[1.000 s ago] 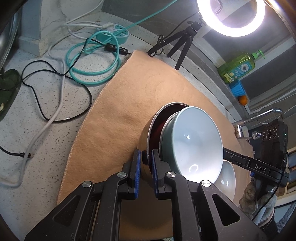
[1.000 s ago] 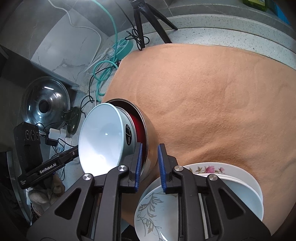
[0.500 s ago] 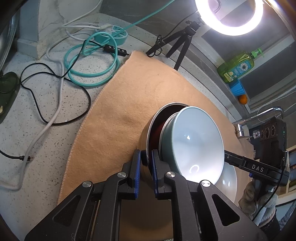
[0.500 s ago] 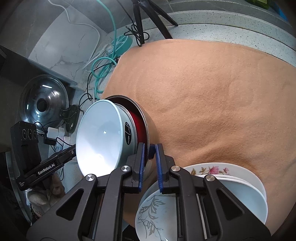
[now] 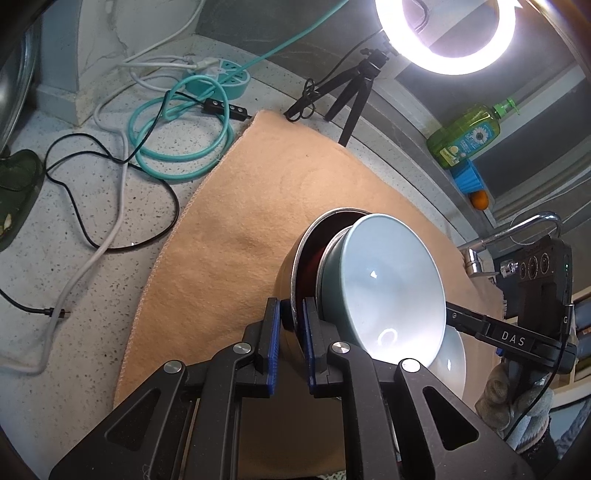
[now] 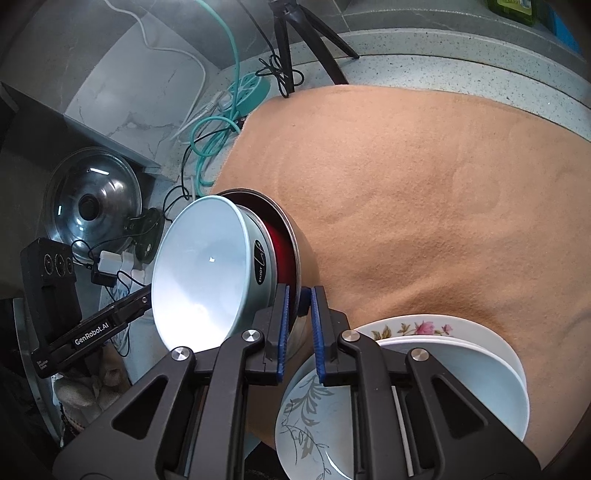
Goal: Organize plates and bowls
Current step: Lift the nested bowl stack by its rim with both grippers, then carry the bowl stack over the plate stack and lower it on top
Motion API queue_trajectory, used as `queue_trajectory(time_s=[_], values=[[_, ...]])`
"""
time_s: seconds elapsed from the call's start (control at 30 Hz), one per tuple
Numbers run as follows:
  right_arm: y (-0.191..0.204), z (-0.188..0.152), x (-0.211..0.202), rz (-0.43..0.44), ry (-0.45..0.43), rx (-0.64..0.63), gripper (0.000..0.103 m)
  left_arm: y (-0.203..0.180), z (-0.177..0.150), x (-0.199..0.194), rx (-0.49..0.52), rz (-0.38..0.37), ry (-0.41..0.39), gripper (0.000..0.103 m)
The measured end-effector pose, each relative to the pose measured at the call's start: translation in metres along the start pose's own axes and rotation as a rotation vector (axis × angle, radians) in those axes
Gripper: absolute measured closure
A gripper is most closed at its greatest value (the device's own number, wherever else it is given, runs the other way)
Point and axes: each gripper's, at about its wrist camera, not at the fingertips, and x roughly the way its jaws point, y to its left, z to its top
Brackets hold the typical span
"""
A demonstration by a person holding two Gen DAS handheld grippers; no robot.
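The table (image 5: 66, 258) is of grey speckled stone, and most of it ahead of both claws is covered by a tan felt cloth (image 6: 424, 192). To the far left of the left claw (image 5: 290, 321), on bare stone, lie a teal cable coil (image 5: 177, 147), black and white cords and a teal power strip (image 5: 221, 79). Far ahead of this claw stands a small black tripod (image 5: 354, 88) with a lit ring light (image 5: 443, 33); to its right there is a green soap bottle (image 5: 465, 136) on the ledge.

Between the two claws is a metal bowl (image 5: 295, 266) with a red inside, tilted on its side above the cloth. A pale blue bowl (image 6: 199, 273) sits nested in it. The left claw is closed on the near rim of the metal bowl, and the right claw (image 6: 297, 306) is closed on the opposite rim.

Just below the right claw, on the cloth, lies a stack of plates (image 6: 443, 369); a floral plate (image 6: 417, 326) is the lowest one. Far left of the right claw a glass pot lid (image 6: 92, 199) leans near the wall.
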Motion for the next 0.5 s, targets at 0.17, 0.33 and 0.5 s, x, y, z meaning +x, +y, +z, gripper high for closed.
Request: queue_trajectory(time_s=[0.17, 0.33, 0.5], values=[[0.001, -0.004, -0.020, 0.016, -0.024, 0.002, 0.091, -0.010, -0.001, -0.011, 0.010, -0.018, -0.015, 0.093], [0.000, -0.013, -0.048, 0.014, -0.062, -0.003, 0.091, -0.030, -0.005, -0.023, 0.051, -0.036, -0.033, 0.093], [-0.011, -0.026, -0.078, 0.007, -0.100, 0.011, 0.091, -0.051, -0.014, -0.028, 0.089, -0.061, -0.034, 0.093]])
